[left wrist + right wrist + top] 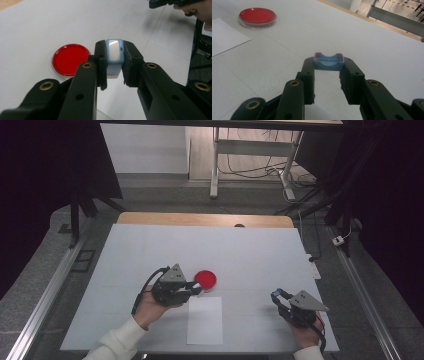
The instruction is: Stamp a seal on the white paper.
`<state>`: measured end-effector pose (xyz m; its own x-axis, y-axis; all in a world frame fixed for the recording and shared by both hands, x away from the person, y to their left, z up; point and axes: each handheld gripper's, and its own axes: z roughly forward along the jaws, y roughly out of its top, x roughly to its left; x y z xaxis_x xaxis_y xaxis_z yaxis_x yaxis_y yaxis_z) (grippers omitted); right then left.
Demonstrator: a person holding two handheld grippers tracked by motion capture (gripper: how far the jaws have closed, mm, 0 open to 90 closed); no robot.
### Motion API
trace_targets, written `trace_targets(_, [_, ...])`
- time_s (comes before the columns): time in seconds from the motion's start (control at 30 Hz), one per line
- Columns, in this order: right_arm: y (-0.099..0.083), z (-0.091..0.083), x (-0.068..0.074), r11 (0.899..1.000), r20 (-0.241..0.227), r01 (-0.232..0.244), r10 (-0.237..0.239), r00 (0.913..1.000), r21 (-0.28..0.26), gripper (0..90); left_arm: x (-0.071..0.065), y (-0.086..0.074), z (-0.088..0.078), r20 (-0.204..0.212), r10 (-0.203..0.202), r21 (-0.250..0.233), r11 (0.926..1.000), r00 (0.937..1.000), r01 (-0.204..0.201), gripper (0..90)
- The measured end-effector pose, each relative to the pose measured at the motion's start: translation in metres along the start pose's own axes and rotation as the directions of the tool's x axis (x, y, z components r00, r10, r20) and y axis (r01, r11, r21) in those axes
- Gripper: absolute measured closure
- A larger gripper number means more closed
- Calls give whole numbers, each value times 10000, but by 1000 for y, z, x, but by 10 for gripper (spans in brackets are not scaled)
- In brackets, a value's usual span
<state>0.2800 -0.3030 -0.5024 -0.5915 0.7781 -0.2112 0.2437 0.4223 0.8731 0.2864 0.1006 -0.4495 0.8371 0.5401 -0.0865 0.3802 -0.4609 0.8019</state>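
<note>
One broad white table top takes up most of the room in front of the person, and on it lie one white rectangular sheet of paper near the front edge and one round clear dish with a red filling just beyond the sheet's far end. Two hand-held black grippers work above it. The left gripper sits just beside the red dish, and its jaws are clamped on one small block with a light-blue frame and a white face, held upright between the pads and raised a little over the table, with the sheet's corner below it. The right gripper is well apart, toward the right side of the table, and its jaws are clamped on one small blue cap-like piece with a curved dip in its top edge and a reddish rim; seen from that gripper it looks hollow and shallow.
</note>
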Motion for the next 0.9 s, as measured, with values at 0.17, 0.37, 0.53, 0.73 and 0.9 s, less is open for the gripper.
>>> trace_targets(0.17, [-1,0,0,10000,15,-54,54,10000,1,653,-3,-4,4,155,32,157,9999,9999,-34,750])
trace_targets(0.37, [-1,0,0,10000,-15,-15,15,10000,11,653,-8,-9,8,244,134,369,9992,9996,-143,750])
trace_targets(0.53, [-1,1,0,10000,-36,-19,19,10000,27,653,-9,-13,11,309,143,540,9984,9994,-160,750])
trace_targets(0.73, [-1,1,1,10000,-74,-21,21,10000,21,653,-10,-16,17,331,146,758,9970,9993,-171,750])
trace_targets(0.9, [-1,1,1,10000,-78,-4,4,10000,26,653,-11,-19,23,366,124,950,9954,9993,-158,750])
